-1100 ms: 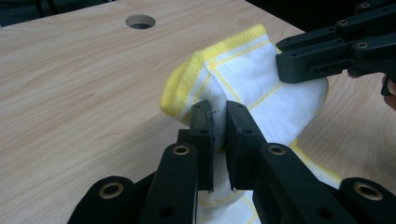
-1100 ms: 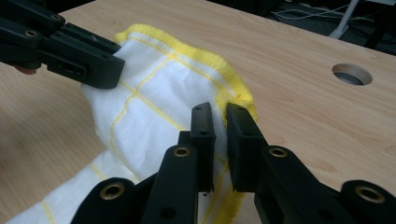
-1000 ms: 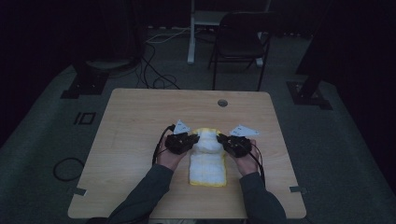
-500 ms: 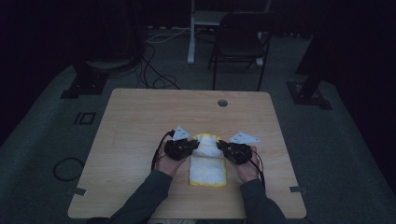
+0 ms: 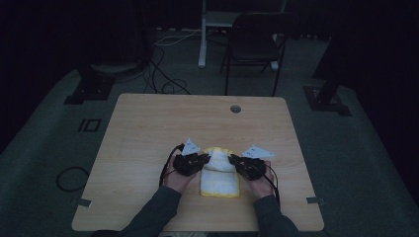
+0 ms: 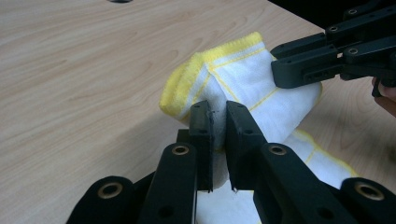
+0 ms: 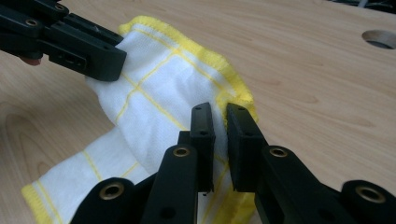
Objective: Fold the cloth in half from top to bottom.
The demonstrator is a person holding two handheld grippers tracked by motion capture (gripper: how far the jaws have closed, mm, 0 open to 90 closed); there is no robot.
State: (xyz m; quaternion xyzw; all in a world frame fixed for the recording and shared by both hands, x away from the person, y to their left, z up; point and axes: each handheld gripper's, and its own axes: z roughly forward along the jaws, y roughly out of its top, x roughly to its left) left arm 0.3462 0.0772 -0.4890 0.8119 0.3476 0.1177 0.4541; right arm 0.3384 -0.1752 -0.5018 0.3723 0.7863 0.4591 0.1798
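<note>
Both grippers pinch the cloth [image 5: 219,173] mid-table: the left gripper [image 6: 218,122] clamps one far corner, the right gripper [image 7: 219,123] the other, keeping the raised edge taut for a fold towards the person.

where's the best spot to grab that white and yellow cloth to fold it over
Judging by its pose, the two far corners: the cloth lies long and narrow, so its yellow-hemmed far edge lifts evenly when pinched from both sides. The left gripper and right gripper are each shut on a corner, coming in from the left and right.
</note>
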